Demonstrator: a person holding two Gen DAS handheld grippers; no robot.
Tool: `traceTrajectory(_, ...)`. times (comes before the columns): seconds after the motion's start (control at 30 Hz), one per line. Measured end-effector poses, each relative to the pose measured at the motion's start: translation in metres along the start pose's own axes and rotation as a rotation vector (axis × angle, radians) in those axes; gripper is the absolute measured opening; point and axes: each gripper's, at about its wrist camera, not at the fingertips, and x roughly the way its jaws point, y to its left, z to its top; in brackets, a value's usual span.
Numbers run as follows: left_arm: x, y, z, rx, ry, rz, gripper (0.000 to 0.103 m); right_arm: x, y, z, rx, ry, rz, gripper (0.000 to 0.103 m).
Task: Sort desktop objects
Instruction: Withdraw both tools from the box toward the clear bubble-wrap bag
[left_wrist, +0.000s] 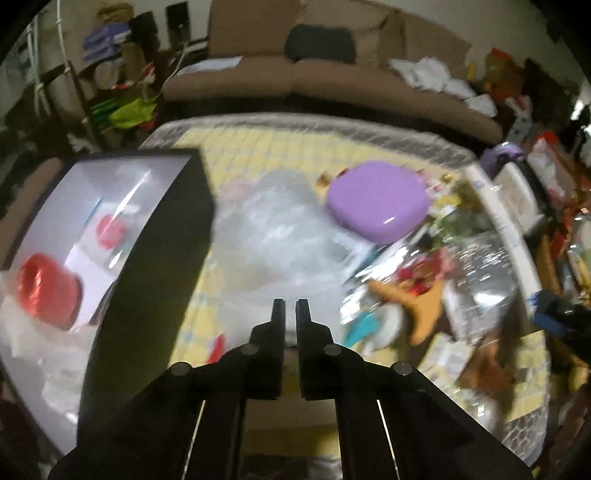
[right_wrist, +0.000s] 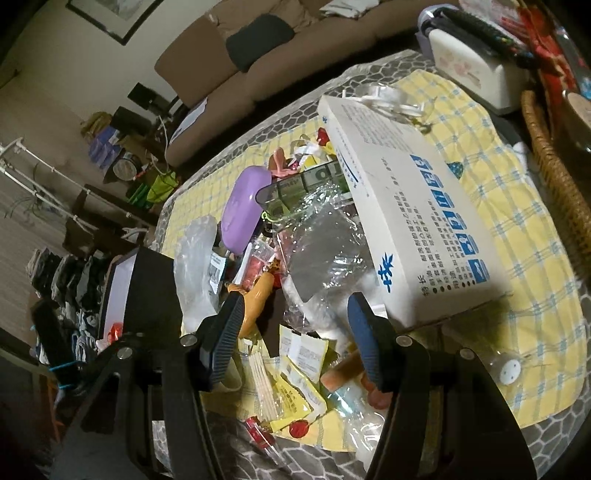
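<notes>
Looking past our left hand-held gripper (left_wrist: 290, 306), jaws nearly clenched on nothing, over clear wrap (left_wrist: 273, 236), black box (left_wrist: 155, 258) left. Our right hand-held gripper (right_wrist: 295, 332) sits released above plastic (right_wrist: 325, 236) amid bench (right_wrist: 535, 258) clutter, purple case (right_wrist: 242, 206) beyond.

- A round table (right_wrist: 236, 458) with a grey, stone-patterned top carries everything.
- A yellow checked cloth (right_wrist: 524, 236) covers most of the table.
- A long white cardboard box with blue print (right_wrist: 406, 206) lies on the cloth.
- A lilac rounded plastic case (left_wrist: 376, 201) rests near the middle.
- Crumpled clear plastic wrap (right_wrist: 325, 236) sits beside the box.
- Yellow paper sachets (right_wrist: 295, 391) lie at the near edge.
- A black open box with a white lining (left_wrist: 110, 229) stands at the left.
</notes>
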Motion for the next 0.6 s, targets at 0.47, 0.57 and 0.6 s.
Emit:
traceTrajectory(0.47, 0.065, -0.044, -0.025, 0.113, 0.114, 0.006, 0.005, -0.007, 0.013, 0.0, -0.036, -0.011, 0.006, 0.056)
traceTrajectory(0.57, 0.028, -0.017, -0.017, 0.012, 0.04, -0.056, 0.003, -0.004, 0.012, -0.001, -0.03, 0.006, -0.005, 0.056)
traceTrajectory(0.6, 0.01, -0.005, -0.015, -0.022, 0.007, -0.067, 0.003, -0.002, 0.013, -0.002, -0.034, 0.015, -0.009, 0.056)
